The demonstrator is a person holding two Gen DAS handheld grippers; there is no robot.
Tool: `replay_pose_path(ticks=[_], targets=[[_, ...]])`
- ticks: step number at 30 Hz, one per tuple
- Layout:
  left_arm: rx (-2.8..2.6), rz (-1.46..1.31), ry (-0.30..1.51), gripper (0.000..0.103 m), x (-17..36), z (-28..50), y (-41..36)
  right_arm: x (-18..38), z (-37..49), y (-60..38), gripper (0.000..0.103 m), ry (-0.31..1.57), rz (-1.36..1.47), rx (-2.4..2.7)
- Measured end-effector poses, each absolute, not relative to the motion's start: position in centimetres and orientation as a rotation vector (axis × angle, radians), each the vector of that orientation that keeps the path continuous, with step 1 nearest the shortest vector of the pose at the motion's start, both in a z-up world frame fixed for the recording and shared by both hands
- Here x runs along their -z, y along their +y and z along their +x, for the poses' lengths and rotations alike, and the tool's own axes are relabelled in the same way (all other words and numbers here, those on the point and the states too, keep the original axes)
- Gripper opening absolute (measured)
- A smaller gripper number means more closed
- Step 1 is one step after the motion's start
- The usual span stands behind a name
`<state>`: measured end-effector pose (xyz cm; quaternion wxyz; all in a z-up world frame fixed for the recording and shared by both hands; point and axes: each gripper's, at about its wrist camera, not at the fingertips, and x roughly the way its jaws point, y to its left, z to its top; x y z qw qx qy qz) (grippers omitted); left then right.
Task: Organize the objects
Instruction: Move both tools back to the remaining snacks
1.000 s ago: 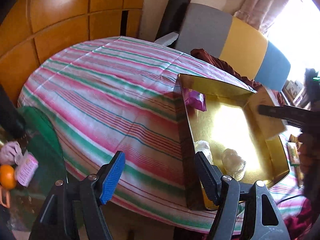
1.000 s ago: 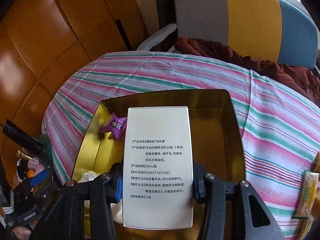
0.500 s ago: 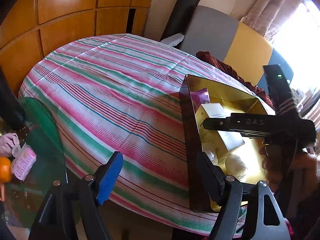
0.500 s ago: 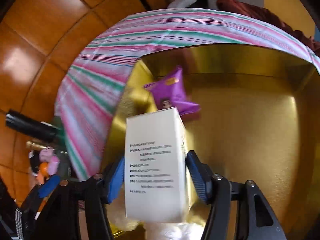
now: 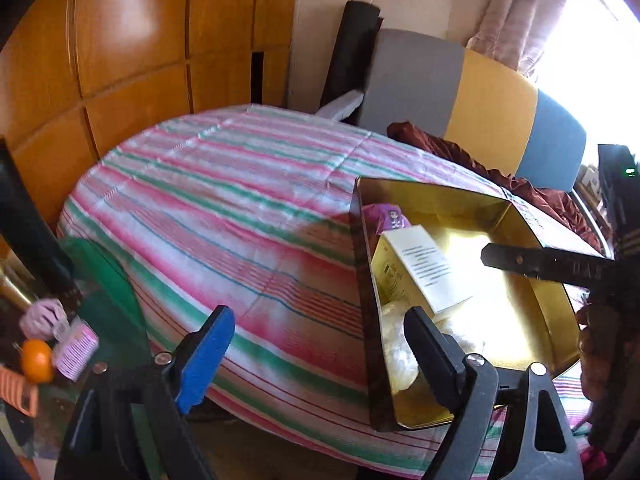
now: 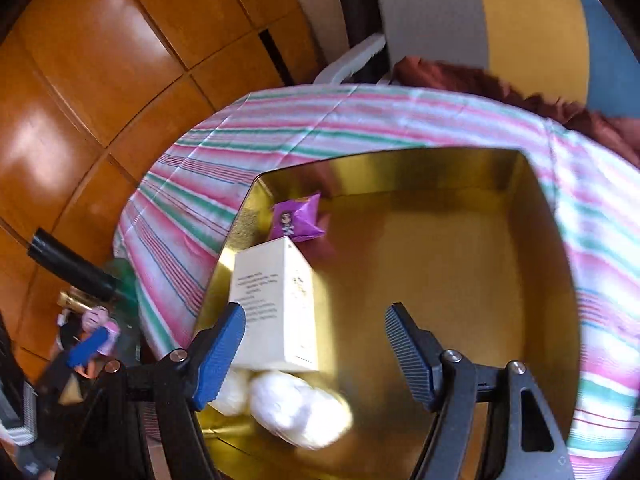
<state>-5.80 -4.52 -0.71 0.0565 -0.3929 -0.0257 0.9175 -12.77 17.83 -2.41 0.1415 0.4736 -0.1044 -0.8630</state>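
A gold tin tray [image 5: 444,196] [image 6: 472,264] sits on the striped tablecloth. A cream box with printed text [image 5: 420,272] [image 6: 276,304] lies in its left part, leaning on two white wrapped lumps [image 6: 296,408] [image 5: 396,344]. A purple snack packet [image 6: 296,220] [image 5: 384,216] lies in the far left corner. My right gripper [image 6: 316,356] is open and empty, just above the tray beside the box; it also shows in the left wrist view [image 5: 540,264]. My left gripper [image 5: 316,344] is open and empty over the table's near edge, left of the tray.
The striped tablecloth [image 5: 240,208] covers a round table. A grey, yellow and blue chair back [image 5: 472,100] with dark red cloth [image 5: 440,148] stands behind. Wooden panels [image 5: 120,60] line the left wall. A green glass shelf [image 5: 100,280] with an orange [image 5: 36,360] sits low left.
My right gripper has let go of the cream box, which now lies in the tray, and has opened and drawn back. The left gripper has barely moved.
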Motion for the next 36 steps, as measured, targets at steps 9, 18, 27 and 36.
replay_pose_path(ticks=[9,18,27,36], targets=[[-2.799,-1.096,0.051,0.093,-0.8,-4.2,-1.2,0.5,-9.3,20.0,0.084,-0.121,1.264,2.639],[-2.730,-1.037,0.105,0.094,-1.6,-3.1,3.3,-0.9,-6.2,27.4,0.085,-0.155,1.262,2.765],[-2.579,-0.985,0.179,0.094,-2.1,-2.1,9.2,-2.1,-2.4,40.7,0.085,-0.292,1.321,3.020],[-2.403,-0.985,0.229,0.094,-1.6,-1.5,16.1,-1.8,4.7,57.2,0.086,-0.886,1.293,3.303]])
